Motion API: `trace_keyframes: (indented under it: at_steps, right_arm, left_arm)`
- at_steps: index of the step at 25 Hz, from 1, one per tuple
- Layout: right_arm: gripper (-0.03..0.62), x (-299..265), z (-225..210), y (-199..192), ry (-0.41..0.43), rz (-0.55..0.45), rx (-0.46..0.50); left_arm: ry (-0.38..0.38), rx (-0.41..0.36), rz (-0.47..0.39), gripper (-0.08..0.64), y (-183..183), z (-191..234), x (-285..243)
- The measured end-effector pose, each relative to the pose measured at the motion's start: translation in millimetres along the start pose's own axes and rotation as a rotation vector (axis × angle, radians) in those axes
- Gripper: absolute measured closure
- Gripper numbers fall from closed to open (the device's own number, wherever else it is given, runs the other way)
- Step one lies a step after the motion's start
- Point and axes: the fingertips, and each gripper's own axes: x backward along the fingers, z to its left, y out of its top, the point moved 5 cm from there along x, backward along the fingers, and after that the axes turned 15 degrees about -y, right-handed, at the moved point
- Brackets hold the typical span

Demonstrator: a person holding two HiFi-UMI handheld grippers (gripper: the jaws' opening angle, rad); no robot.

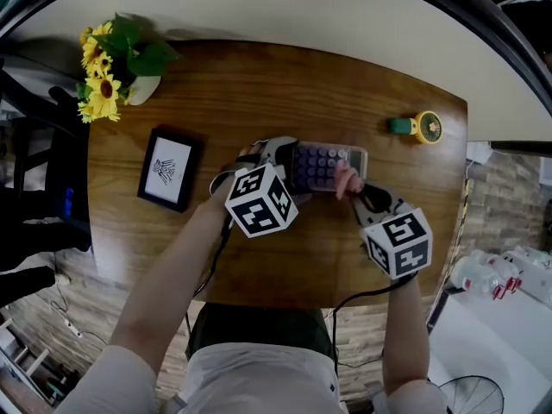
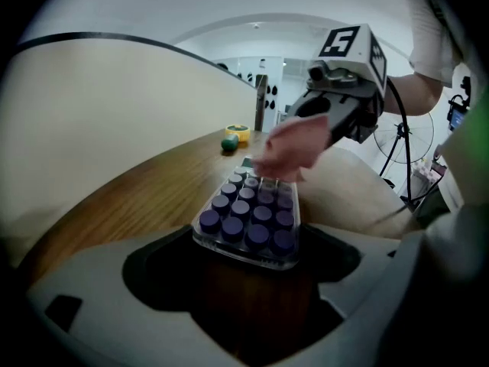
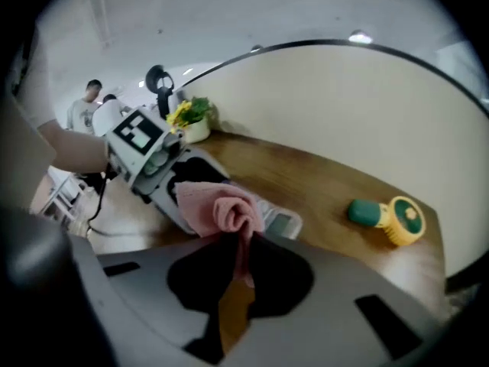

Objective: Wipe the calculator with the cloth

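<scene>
Filling most of the head view, the wooden table [image 1: 259, 93] carries a pot of sunflowers [image 1: 108, 67] at 10 o'clock and a black picture frame [image 1: 168, 168] at 9 o'clock. Near the table's middle, the left gripper [image 2: 248, 258] has its fingers clamped on one short end of the calculator [image 1: 323, 164], whose purple keys face up. From 5 o'clock, the right gripper [image 3: 237, 258] has its fingers pinched together on a bunched pink cloth [image 3: 221, 209], which rests on the calculator's display end. A small yellow-and-green fan [image 1: 420, 127] lies well apart at 2 o'clock.
</scene>
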Motion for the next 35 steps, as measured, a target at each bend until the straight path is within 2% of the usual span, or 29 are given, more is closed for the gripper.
trace_keyframes:
  at_steps: [3,6,8,11,17,21,26,31,33,35]
  right_arm:
    - [0.555,-7.2,-34.9,19.7,-0.193,-0.068,-0.095]
    - [0.554,-25.4,-40.7,34.3,-0.252,-0.106,-0.152]
    - [0.554,-40.2,-28.3,39.1,-0.226,-0.085,-0.134]
    - [0.555,-53.5,-4.9,45.6,-0.2,-0.052,-0.048]
    - [0.557,-57.1,32.6,58.7,-0.142,-0.07,0.089]
    - [0.557,-47.4,59.2,53.5,-0.046,-0.101,0.203]
    - [0.557,-34.3,65.9,37.0,0.046,-0.077,0.294]
    - [0.558,-18.6,72.1,11.8,0.174,0.007,0.318]
    - [0.558,-12.9,70.1,1.8,0.227,0.062,0.276]
    - [0.557,-5.8,62.2,0.7,0.244,0.081,0.202]
  left_arm:
    - [0.0,0.0,0.0,0.112,0.0,0.2,0.1]
    - [0.0,0.0,0.0,0.112,1.0,0.2,-0.4]
    - [-0.001,-0.001,-0.002,0.112,1.2,0.1,-0.5]
    - [-0.001,-0.002,-0.003,0.112,0.5,0.4,0.2]
    - [0.002,0.0,-0.001,0.112,-0.1,0.8,0.5]
    - [-0.001,0.0,-0.001,0.112,-0.2,-0.5,0.2]
    - [-0.002,-0.003,-0.002,0.112,1.0,0.1,-0.2]
    - [-0.002,-0.004,-0.001,0.112,-0.1,-0.2,0.6]
    - [0.0,-0.004,0.0,0.112,0.1,0.2,0.8]
    - [0.001,-0.003,0.0,0.112,0.0,0.1,0.5]
